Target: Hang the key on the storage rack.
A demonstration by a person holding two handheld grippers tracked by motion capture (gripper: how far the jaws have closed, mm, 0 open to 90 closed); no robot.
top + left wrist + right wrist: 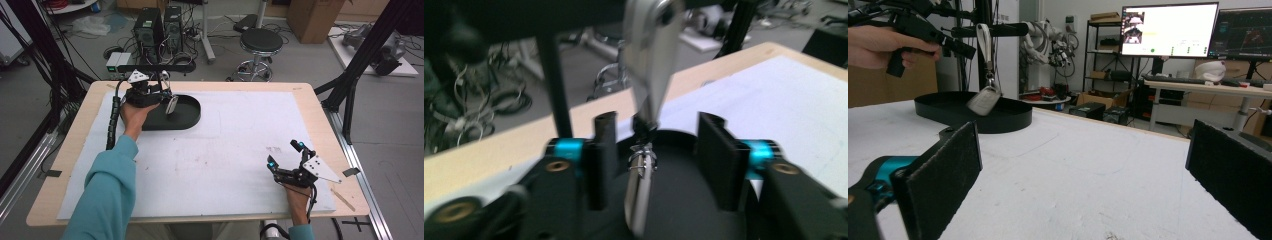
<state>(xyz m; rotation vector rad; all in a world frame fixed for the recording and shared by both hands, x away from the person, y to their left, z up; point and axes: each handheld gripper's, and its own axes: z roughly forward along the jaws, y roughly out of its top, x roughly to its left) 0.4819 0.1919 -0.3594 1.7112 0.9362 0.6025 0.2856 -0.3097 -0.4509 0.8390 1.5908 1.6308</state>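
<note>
Left tongs (167, 95): held over the black tray (187, 120) at the far left of the surface (300, 90); jaws parted in the left gripper view, nothing pinched between them. Key fob (171, 105): silver, hanging tilted from a strap (984, 42) looped over a black bar (998, 30), its lower end just above the tray floor, sitting between the left jaws without clearly touching either. Right tongs (285, 155): resting near the right front of the white sheet (240, 145), jaws spread wide, empty, well apart from the tray.
</note>
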